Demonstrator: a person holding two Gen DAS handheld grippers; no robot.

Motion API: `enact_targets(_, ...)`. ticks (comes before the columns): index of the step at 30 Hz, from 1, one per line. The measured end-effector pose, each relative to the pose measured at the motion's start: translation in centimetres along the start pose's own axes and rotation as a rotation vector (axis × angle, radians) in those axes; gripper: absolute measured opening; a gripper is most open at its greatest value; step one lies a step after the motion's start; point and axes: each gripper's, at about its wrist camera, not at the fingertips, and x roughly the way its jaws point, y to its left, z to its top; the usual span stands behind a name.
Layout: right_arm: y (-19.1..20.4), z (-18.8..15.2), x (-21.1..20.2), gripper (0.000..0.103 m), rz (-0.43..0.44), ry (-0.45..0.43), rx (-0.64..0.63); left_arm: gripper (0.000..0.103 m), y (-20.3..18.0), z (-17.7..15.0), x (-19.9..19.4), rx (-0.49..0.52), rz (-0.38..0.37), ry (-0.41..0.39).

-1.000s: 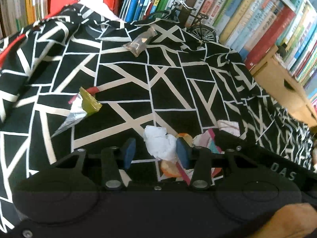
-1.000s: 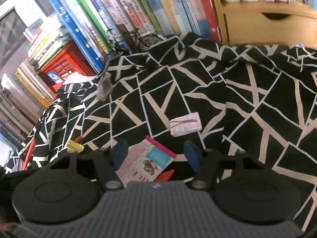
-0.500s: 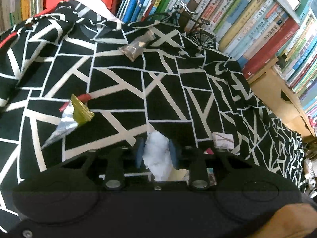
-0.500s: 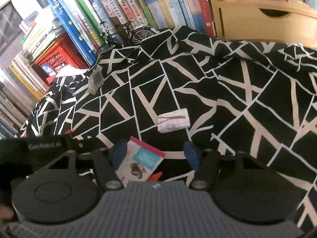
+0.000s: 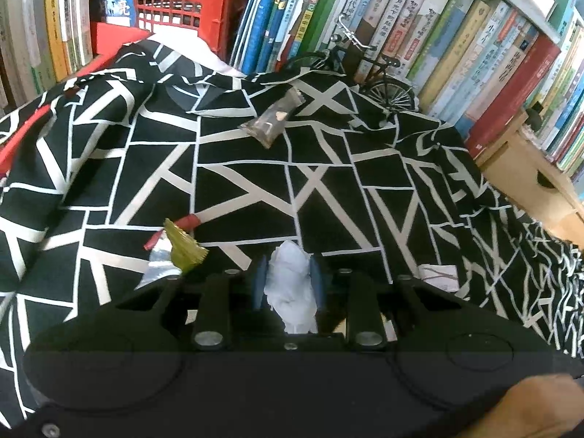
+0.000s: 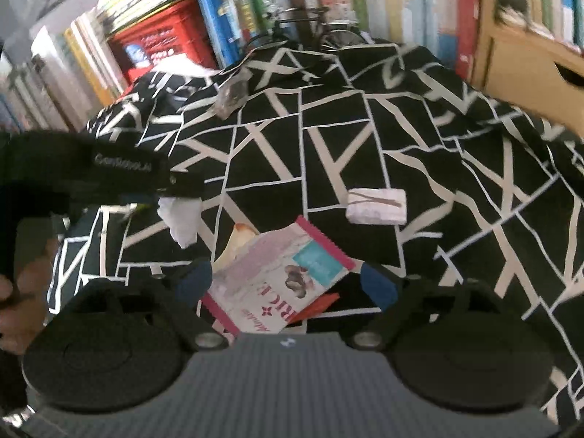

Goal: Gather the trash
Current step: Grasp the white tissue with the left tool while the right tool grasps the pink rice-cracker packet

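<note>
Left gripper (image 5: 288,284): jaws clamped on the crumpled white tissue (image 5: 292,292) — blue pads pressing both flanks, the wad bulging above and below them.
Tissue position: in the right wrist view the tissue (image 6: 180,221) hangs under the left tool, and it looks clear of the black-and-white patterned cloth (image 5: 328,182) rather than resting on it.
Right gripper (image 6: 286,284): jaws wide open, holding nothing — hovering just over the pink-edged snack packet (image 6: 281,273), which lies flat on the cloth between the fingertips.
Step in hand: carrying the tissue away, as I read it, with the packet lined up as the next pick.
Doing it well, left: keep the squeeze steady — tissue is soft and a loose corner dangles, so a smooth carry beats a quick swing.
Doing it well, right: a flat packet gives little to bite on; my call is to come down on one edge and pinch there, not press on the face.
Watch out: the cloth is loose and wrinkled, so a low pinch could catch fabric along with the wrapper.
Bin: no trash container shows in either view, so I cannot say where the drop goes.
Count, held: one tissue.
Count, on the cloth: one snack packet, one small white paper sachet (image 6: 376,206), one clear grey wrapper (image 5: 272,122) near the far side, one gold-and-silver foil wrapper (image 5: 175,252) to the left.
Count, not trash: one model bicycle (image 5: 361,73) by the books, one red crate (image 5: 164,3).
</note>
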Motion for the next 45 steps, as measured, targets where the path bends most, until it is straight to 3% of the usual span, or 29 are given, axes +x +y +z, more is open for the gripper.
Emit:
enact_targets(2, 0.2, 0.1, 0.1, 0.093, -0.001, -0.004, 0.000, 0.024, 0.0, -0.1, 0.1, 0.008, 0.014, 0.003)
enact_targets(7, 0.1, 0.2, -0.1, 0.074, -0.004, -0.006, 0.014, 0.024, -0.3, -0.3, 0.0, 0.034, 0.041, 0.010)
enact_targets(12, 0.0, 0.1, -0.4, 0.037, -0.015, -0.015, 0.033, 0.024, -0.5, -0.6, -0.1, 0.050, 0.060, 0.023)
enact_targets(15, -0.1, 0.1, -0.7, 0.021, -0.022, -0.019, 0.044, 0.024, -0.6, -0.7, -0.5, 0.057, 0.069, 0.026)
enact_targets(19, -0.2, 0.1, -1.1, 0.019, -0.022, -0.020, 0.050, 0.024, -0.6, -1.0, -1.1, 0.070, 0.083, 0.023)
enact_targets(24, -0.3, -0.2, -1.6, 0.067, -0.014, -0.033, 0.100, 0.024, -0.3, -1.6, -2.1, 0.071, 0.092, 0.011)
enact_targets(28, 0.9, -0.2, -1.1, 0.082, -0.016, -0.014, 0.060, 0.024, 0.4, -2.2, -2.7, 0.056, 0.099, 0.011)
enact_targets(34, 1.2, 0.2, 0.9, 0.082, -0.039, 0.028, 0.136, 0.024, 1.7, -3.2, -3.5, 0.026, 0.114, 0.010)
enact_targets(36, 1.4, 0.2, 0.9, 0.069, -0.048, 0.023, 0.140, 0.024, 2.1, -3.4, -3.8, 0.018, 0.115, 0.008)
enact_targets(41, 2.0, 0.1, -0.2, 0.059, -0.058, -0.005, 0.109, 0.024, 2.8, -4.0, -4.7, 0.005, 0.115, 0.003)
enact_targets(42, 2.0, 0.1, -0.3, 0.049, -0.063, -0.009, 0.105, 0.024, 2.9, -4.1, -4.9, 0.002, 0.115, 0.002)
enact_targets(45, 2.1, -0.1, -0.8, 0.047, -0.090, -0.016, 0.108, 0.024, 3.2, -4.5, -5.5, -0.005, 0.112, -0.002)
